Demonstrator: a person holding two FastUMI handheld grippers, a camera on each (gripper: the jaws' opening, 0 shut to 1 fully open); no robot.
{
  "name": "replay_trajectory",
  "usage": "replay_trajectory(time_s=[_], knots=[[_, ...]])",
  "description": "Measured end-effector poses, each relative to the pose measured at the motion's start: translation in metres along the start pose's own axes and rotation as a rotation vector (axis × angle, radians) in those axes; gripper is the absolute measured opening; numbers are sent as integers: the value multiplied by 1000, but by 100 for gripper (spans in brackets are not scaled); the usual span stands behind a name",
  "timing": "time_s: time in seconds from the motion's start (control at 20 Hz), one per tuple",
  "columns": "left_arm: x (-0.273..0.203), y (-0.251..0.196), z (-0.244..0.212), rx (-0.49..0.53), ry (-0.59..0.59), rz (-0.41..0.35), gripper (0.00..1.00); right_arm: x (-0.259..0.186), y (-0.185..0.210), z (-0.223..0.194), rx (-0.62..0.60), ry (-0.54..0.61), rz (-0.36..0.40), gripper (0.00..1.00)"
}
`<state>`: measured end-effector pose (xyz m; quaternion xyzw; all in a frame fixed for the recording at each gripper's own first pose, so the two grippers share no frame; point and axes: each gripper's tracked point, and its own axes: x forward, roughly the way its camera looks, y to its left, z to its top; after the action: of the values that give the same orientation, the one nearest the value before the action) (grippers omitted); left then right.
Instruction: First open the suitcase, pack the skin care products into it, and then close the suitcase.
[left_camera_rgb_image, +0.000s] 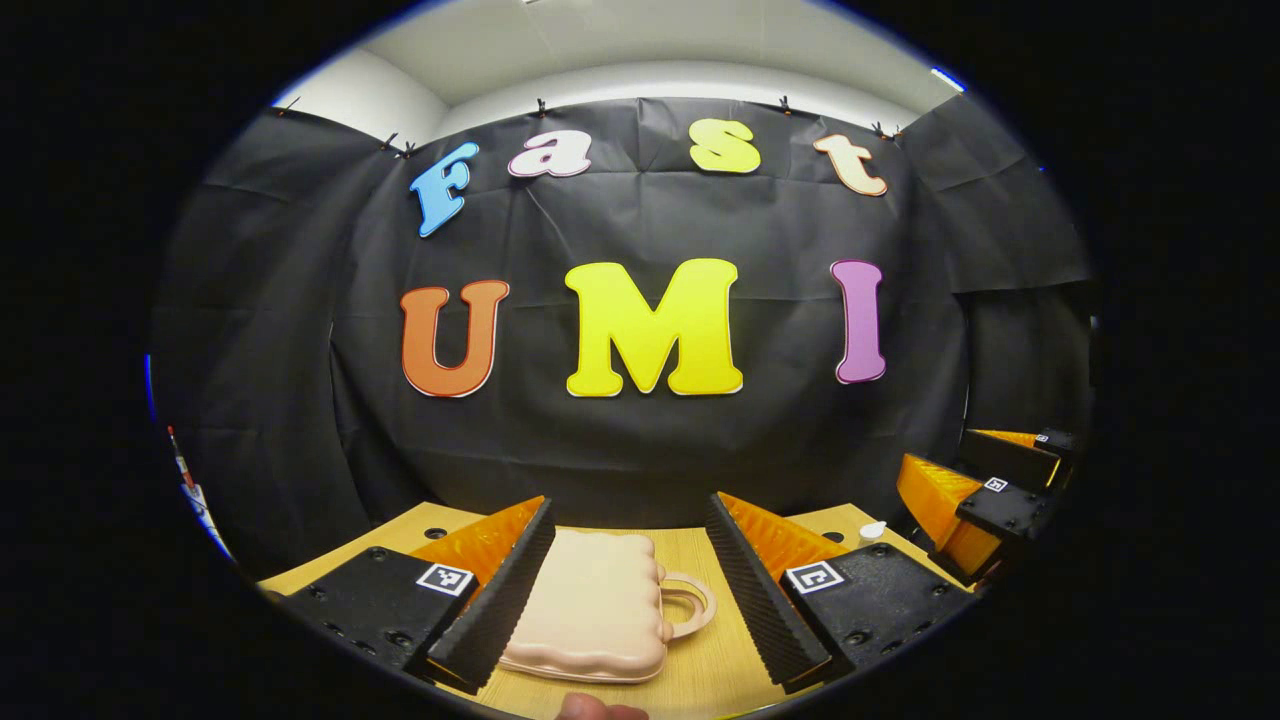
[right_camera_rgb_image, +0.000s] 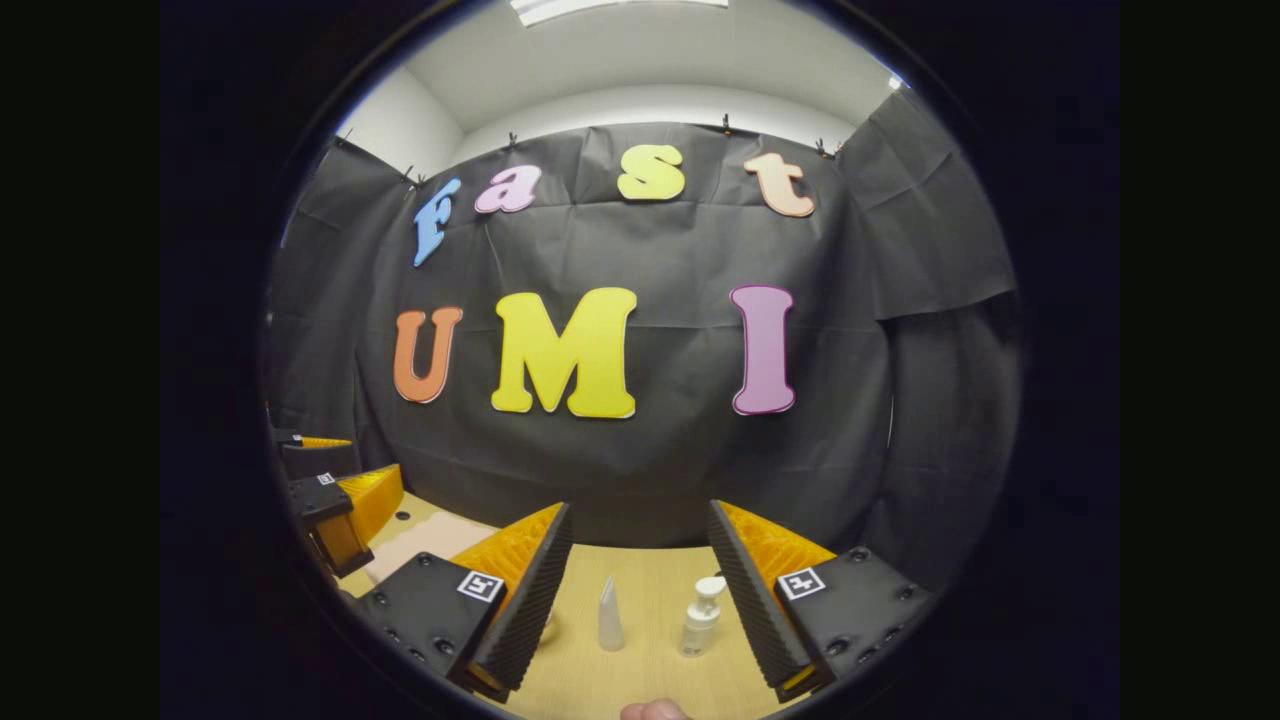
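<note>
Left gripper view: suitcase (left_camera_rgb_image: 590, 605) lies closed and flat on the wooden table (left_camera_rgb_image: 715, 665), handle (left_camera_rgb_image: 688, 603) toward 3 o'clock. Its 9 o'clock edge is hidden behind the near finger; latch side hard to make out. A fingertip (left_camera_rgb_image: 598, 709) of the holding hand is cut off at 6 o'clock. At 3 o'clock the right gripper (left_camera_rgb_image: 985, 500) shows partly, cropped by the view's rim; a small white cap (left_camera_rgb_image: 872, 532) peeks out just beside it, body hidden.

Left gripper (left_camera_rgb_image: 630, 590) is spread wide, nothing held; the suitcase sits between its fingers, nearer the 9 o'clock one, contact uncertain. Gripper level, pointing at the booth wall.

Right gripper view: right gripper (right_camera_rgb_image: 640, 590) gapes wide, nothing held. Between its fingers stand a slim tapered tube (right_camera_rgb_image: 610, 617) and a pump bottle (right_camera_rgb_image: 701, 617), both upright, apart from each other. At 9 o'clock the left gripper (right_camera_rgb_image: 335, 505) is partly cropped, with a pale strip of suitcase (right_camera_rgb_image: 420, 540) beside it.
</note>
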<state>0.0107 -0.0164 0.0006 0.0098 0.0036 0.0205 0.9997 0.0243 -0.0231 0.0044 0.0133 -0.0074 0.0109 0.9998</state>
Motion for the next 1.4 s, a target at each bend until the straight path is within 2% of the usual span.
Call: replay_trajectory(time_s=[0.35, 0.55, 0.7, 0.85, 1.05, 1.2, 1.4], knots=[[8, -6, -9, 15, 19, -10, 98, 8, -13, -2, 8, 4, -12, 81], [8, -19, -13, 16, 14, -44, 97, 10, -29, -10, 4, 26, -34, 80], [8, -30, -25, 52, 33, -67, 97, 9, -44, -16, -15, 43, -49, 80], [11, -45, -57, 118, 102, -113, 98, 6, -61, -21, -45, 43, -70, 80], [22, -71, -105, 253, 205, -230, 98, -1, -91, -47, -58, 96, -100, 81], [35, -70, -150, 416, 298, -270, 98, -7, -120, -58, -72, 122, -129, 80], [59, -63, -206, 701, 424, -296, 98, -10, -157, -70, -59, 151, -187, 80]])
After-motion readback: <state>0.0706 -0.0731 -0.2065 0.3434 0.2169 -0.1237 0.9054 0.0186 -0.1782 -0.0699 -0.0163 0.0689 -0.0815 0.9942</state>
